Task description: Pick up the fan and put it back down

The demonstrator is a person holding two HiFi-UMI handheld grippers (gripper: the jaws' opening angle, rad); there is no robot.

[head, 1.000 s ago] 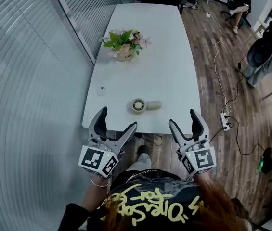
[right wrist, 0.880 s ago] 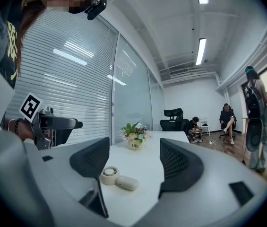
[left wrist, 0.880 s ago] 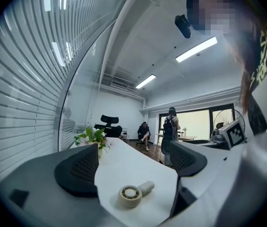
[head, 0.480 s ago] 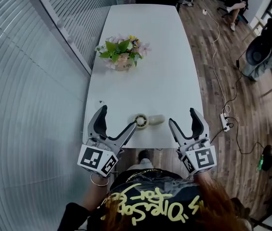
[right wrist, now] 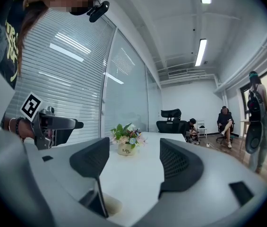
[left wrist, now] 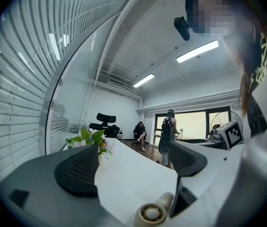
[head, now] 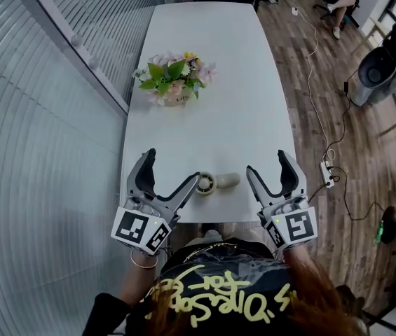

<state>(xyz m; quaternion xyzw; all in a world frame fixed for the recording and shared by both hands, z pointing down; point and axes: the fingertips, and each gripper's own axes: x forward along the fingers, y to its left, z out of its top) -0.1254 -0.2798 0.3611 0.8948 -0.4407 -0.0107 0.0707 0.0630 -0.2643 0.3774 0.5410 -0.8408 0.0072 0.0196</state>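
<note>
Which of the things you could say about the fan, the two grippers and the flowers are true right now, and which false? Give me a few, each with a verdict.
1. The small cream handheld fan lies on the long white table, close to the edge nearest the person. True.
2. The left gripper is shut on the fan. False: its jaws stand wide apart and the fan lies ungripped on the table.
3. The right gripper is open with nothing between its jaws. True.
4. The pot of flowers stands between the two grippers. False: the pale pot of pink and green flowers stands farther along the table, beyond the fan.
</note>
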